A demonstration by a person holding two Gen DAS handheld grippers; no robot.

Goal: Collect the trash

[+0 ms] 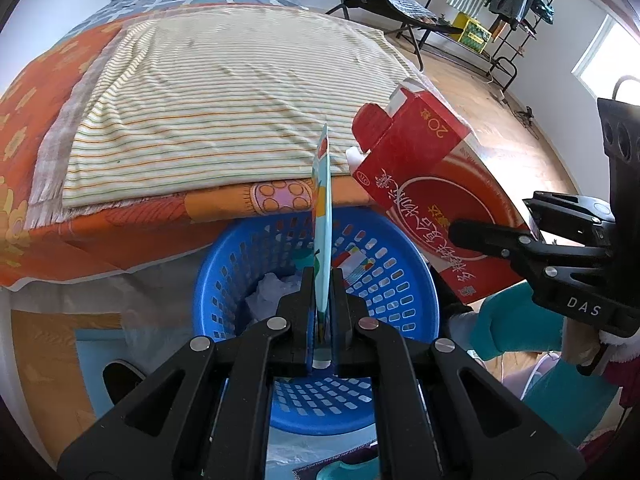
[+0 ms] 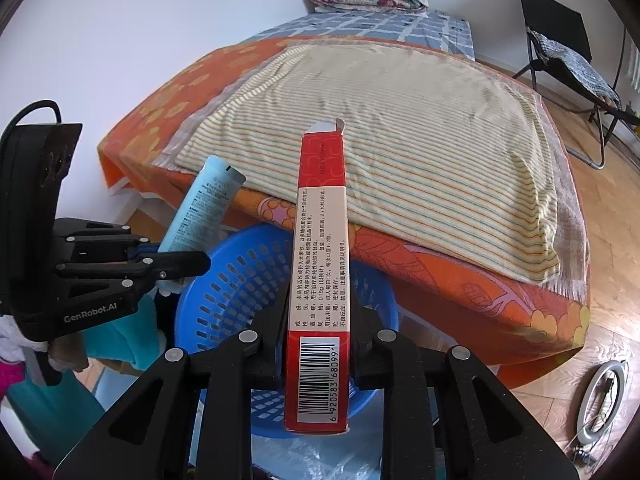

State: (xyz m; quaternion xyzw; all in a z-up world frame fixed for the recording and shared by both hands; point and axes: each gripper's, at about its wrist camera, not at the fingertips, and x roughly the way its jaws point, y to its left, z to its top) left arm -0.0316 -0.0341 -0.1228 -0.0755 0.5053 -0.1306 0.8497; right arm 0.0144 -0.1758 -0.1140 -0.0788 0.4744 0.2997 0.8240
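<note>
On the left, the left gripper (image 1: 323, 280) is clamped tight on a flattened light-blue tube (image 1: 322, 216), which stands edge-on between its fingers and rises above the blue basket (image 1: 224, 280). In the right wrist view the same tube (image 2: 200, 212) leans up and to the right out of that gripper (image 2: 188, 264), over the basket's left rim. The basket sits on the floor against the foot of the bed (image 1: 224, 92), and crumpled white paper (image 1: 268, 292) and a small colourful packet (image 1: 356, 264) lie inside it. To the right, the right gripper (image 2: 318, 320) holds a red carton (image 2: 320, 280) by its narrow sides, jaws set only as wide as the carton, barcode end nearest the camera. The carton (image 1: 432, 184) hangs tilted over the basket's right rim.
</note>
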